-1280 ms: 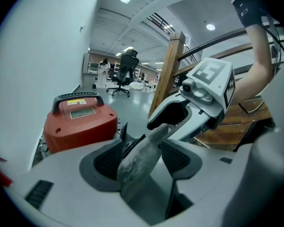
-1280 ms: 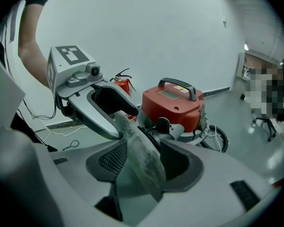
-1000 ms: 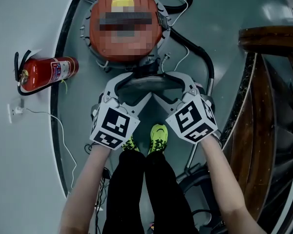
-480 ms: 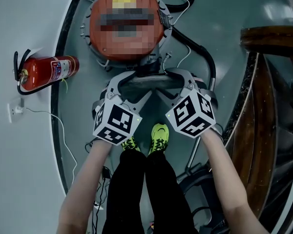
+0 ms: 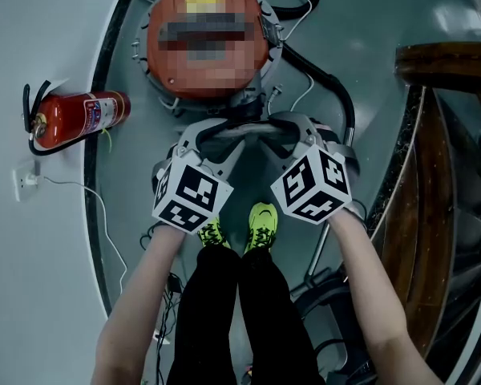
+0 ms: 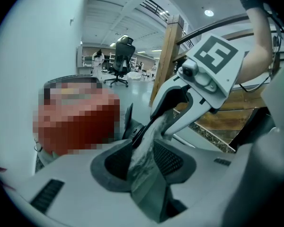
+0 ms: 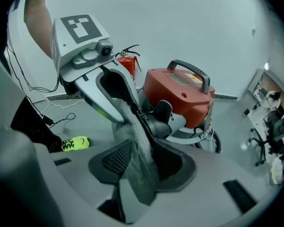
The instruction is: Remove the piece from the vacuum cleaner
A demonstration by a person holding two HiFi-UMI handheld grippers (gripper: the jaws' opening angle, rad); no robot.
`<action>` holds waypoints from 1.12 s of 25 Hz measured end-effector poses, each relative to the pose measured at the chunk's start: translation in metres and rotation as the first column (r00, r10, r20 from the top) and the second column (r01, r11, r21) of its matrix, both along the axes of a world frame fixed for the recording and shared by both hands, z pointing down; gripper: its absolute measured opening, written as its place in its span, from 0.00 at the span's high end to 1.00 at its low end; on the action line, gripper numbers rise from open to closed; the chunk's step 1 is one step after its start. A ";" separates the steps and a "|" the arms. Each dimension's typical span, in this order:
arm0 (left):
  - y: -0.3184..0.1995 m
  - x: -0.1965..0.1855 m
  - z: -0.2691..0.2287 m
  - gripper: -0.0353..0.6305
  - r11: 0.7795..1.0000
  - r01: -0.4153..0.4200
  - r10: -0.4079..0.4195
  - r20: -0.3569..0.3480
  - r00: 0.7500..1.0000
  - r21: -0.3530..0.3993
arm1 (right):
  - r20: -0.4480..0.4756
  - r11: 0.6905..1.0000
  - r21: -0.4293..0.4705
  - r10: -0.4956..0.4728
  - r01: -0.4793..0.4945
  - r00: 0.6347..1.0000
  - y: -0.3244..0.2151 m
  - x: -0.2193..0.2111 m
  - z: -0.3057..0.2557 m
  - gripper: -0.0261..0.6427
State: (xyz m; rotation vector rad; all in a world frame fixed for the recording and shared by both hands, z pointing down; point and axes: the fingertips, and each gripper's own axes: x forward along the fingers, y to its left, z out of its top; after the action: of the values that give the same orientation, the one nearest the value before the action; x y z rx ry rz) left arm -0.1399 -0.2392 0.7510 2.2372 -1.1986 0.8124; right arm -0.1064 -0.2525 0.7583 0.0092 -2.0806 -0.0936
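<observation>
Clamping grey piece point(image 6: 149, 136), left gripper point(image 6: 142, 161), right gripper point(image 7: 143, 167), jaws just closing.

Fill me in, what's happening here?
A person stands over a red vacuum cleaner on the floor, one gripper in each hand. The left gripper and right gripper have just been closing and now clamp the grey piece at its front, one from each side. The piece looks not yet pulled off.

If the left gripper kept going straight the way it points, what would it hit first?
The grey piece, already between the jaws of the left gripper. Beyond it, probably the right gripper, clamped on the same piece; depth is unclear. Both pairs of jaws have just been closing on it.
</observation>
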 end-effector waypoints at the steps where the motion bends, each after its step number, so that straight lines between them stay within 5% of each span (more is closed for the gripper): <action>1: -0.001 0.000 0.000 0.72 1.000 0.005 -0.005 -0.004 1.000 -0.003 | 0.000 1.000 0.001 0.000 0.000 1.000 0.000 0.000 0.000 0.72; 28: 0.021 0.009 -0.008 0.80 0.998 0.053 -0.054 -0.018 0.998 -0.037 | 0.020 1.000 0.002 0.005 -0.005 1.000 0.022 0.014 -0.012 0.88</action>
State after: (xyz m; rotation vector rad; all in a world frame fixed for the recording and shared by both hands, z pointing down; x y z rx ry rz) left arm -0.1312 -0.2182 0.7428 2.1699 -1.2195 0.7843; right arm -0.0922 -0.2310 0.7461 0.0170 -2.1008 -0.0932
